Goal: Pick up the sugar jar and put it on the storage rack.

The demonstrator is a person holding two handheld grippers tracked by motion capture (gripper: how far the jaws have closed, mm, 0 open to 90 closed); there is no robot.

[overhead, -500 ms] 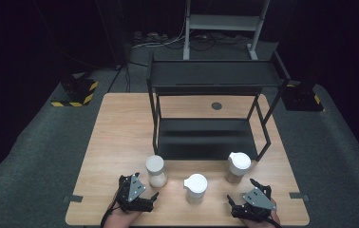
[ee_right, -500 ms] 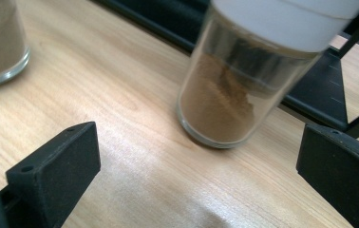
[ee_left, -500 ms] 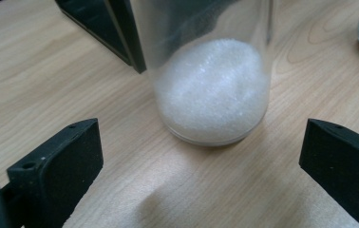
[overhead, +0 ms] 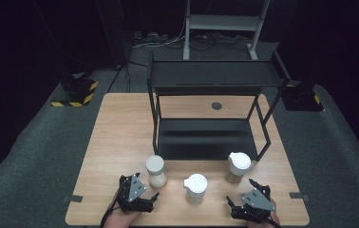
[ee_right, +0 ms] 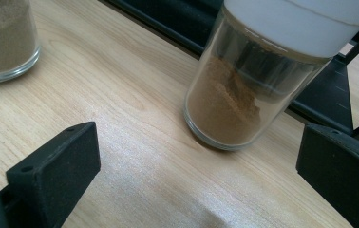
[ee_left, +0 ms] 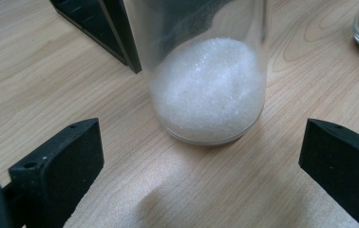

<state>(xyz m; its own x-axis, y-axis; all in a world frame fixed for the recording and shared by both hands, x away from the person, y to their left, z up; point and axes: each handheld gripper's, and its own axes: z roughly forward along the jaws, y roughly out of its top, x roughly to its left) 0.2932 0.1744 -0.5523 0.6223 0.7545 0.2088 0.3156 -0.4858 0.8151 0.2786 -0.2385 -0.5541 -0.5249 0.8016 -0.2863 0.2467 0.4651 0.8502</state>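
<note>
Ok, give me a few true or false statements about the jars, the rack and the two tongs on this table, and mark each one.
1. Three jars stand on the table in front of the black rack. True.
2. The left tongs are clamped on the jar of white grains. False: they are open, with the jar standing ahead of them, untouched.
3. The jar of brown powder ahead of the right tongs has a white lid. True.
4. The middle jar sits on the rack's lower shelf. False: it stands on the table.
5. The right tongs are open and hold nothing. True.
</note>
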